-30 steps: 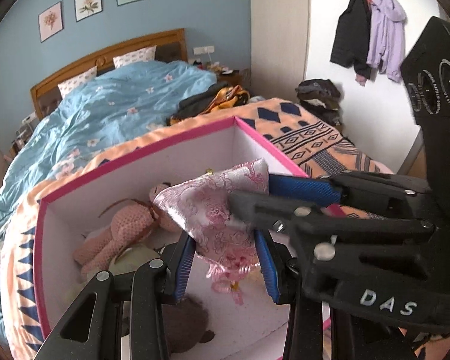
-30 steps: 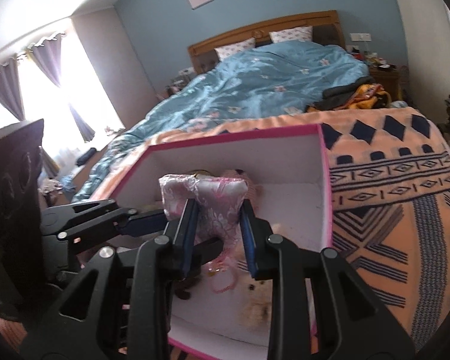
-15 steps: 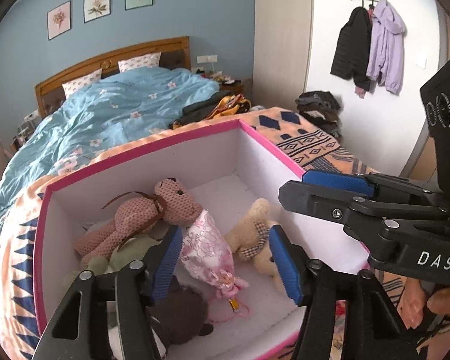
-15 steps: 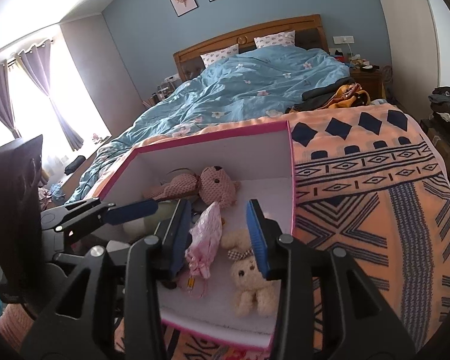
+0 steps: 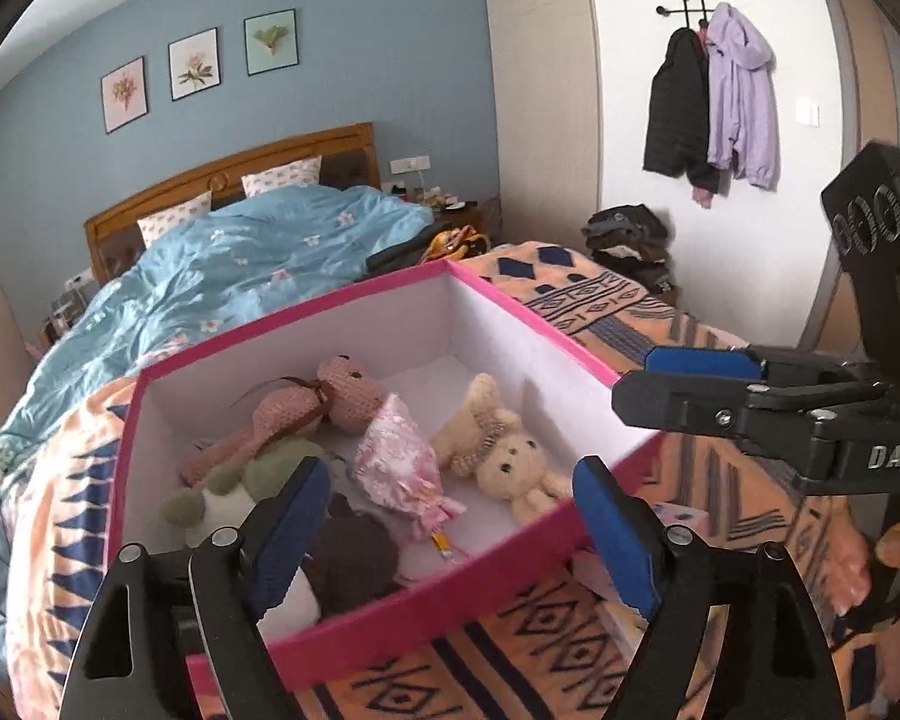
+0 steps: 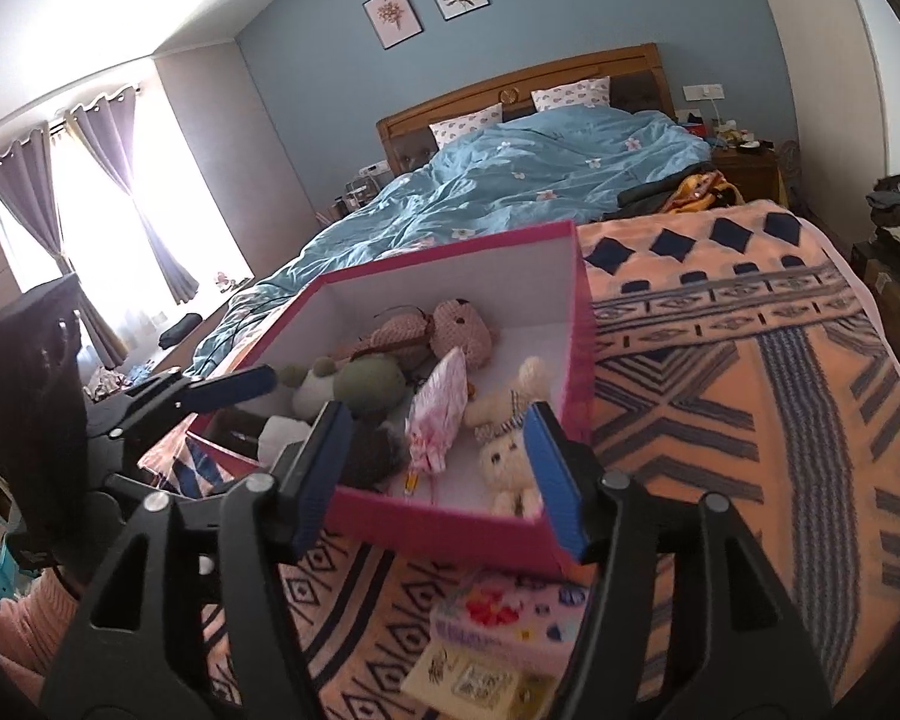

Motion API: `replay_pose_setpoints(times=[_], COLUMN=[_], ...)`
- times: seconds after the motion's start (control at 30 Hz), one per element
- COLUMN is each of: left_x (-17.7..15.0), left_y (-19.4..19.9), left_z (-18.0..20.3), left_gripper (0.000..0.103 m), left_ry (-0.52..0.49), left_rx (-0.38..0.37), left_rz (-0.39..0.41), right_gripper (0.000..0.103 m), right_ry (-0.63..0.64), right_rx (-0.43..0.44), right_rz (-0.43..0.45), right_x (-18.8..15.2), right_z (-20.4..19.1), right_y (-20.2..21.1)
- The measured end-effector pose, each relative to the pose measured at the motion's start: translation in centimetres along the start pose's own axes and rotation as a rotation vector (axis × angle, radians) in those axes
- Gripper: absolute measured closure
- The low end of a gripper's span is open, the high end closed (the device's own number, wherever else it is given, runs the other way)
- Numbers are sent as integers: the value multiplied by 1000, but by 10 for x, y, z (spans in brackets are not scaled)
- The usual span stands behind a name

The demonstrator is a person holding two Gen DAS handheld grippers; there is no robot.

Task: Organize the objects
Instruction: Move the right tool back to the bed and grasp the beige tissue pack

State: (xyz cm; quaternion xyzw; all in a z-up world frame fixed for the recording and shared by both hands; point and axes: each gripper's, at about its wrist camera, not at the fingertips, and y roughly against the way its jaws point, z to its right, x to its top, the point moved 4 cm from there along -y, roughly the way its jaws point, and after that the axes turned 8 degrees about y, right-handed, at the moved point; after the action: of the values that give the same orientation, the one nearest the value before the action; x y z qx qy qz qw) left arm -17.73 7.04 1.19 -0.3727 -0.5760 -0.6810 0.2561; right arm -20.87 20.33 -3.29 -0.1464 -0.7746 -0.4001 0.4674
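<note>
Fingers of both grippers have just been opening and grasp nothing now. Left gripper and right gripper sit by the box. Pouch lies inside with the toys. I think dropping is done. Next, grab the card by the box.

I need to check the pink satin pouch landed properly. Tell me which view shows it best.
The left wrist view: the pink satin pouch lies unobstructed in the pink box, between the knitted pink bear and the cream bear. In the right wrist view the pouch appears narrower and foreshortened, its lower end near the box's front wall.
</note>
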Motion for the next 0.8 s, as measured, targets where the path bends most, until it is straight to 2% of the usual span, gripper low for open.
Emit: replay_pose_setpoints(times=[0.17,0.2,0.23,0.3,0.4,0.5,0.8], left_x=[-12,-16,-21,-31,-44,-57,-85], left_y=[13,16,19,24,24,18,-5], left_z=[6,8,11,16,23,26,30], left_gripper=[17,15,8,7,7,7,7], left_ry=[16,18,22,14,-3,16,57], left_rx=[-38,-48,-65,-72,-76,-113,-150], left_rz=[6,7,6,14,-11,-55,-149], right_gripper=[36,33,32,31,30,30,30], right_ry=[-13,-13,-13,-16,-27,-56,-145], right_rx=[-5,-8,-11,-17,-28,-33,-27], right_rz=[-7,-10,-14,-29,-66,-106,-178], right_x=[-16,-20,-23,-33,-50,-67,-102], right_z=[2,3,4,5,10,19,36], right_y=[11,13,15,18,19,17,9])
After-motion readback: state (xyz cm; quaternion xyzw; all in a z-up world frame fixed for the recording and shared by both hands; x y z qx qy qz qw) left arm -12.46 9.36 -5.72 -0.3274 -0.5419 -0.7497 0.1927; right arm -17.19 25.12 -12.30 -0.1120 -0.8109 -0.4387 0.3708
